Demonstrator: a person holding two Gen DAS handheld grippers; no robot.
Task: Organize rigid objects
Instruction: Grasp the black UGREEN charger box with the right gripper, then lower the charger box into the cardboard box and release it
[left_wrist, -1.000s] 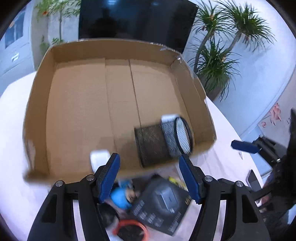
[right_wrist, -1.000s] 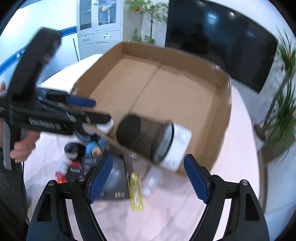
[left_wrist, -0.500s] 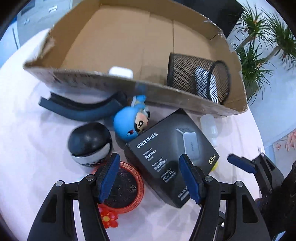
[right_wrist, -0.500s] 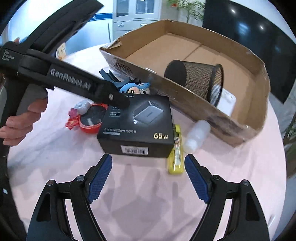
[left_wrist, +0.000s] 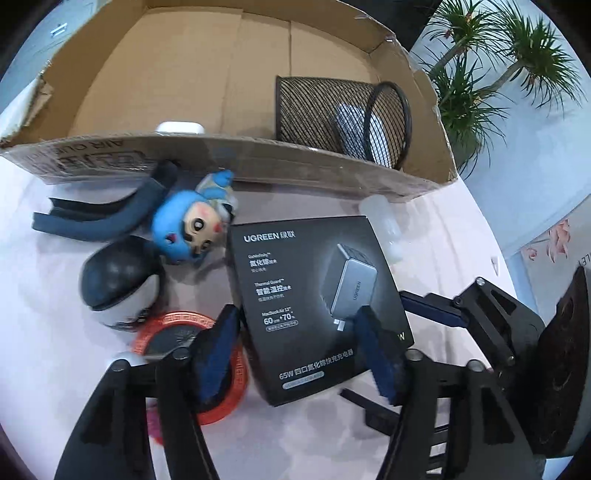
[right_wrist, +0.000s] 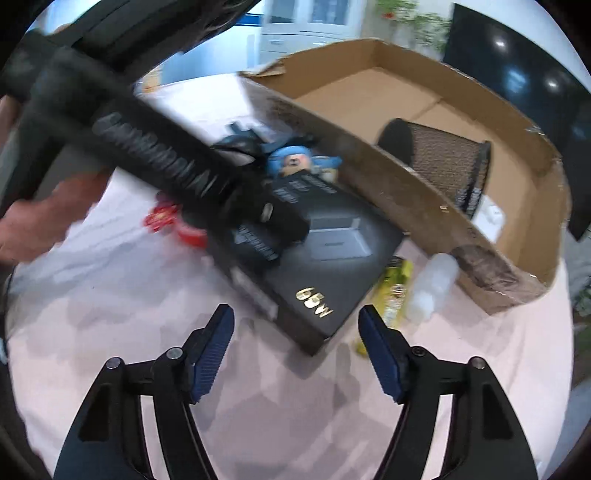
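The cardboard box (left_wrist: 236, 74) lies open on the pale worktop (left_wrist: 55, 350). Inside it a black mesh pen cup (left_wrist: 340, 110) lies on its side near the right wall, with a white object showing through its mesh, and a small white case (left_wrist: 180, 127) sits against the near wall. Outside, just in front of the box, lie a UGREEN charger box (left_wrist: 314, 295), a blue-haired figurine (left_wrist: 188, 230), a black-and-white ball (left_wrist: 118, 280), a red round tin (left_wrist: 177, 336), a clear small bottle (right_wrist: 432, 284) and a yellow packet (right_wrist: 395, 288). The left gripper (left_wrist: 295, 350) hangs spread wide over the charger box, holding nothing. The right gripper (right_wrist: 295, 350) is likewise wide apart and empty, near that box's corner.
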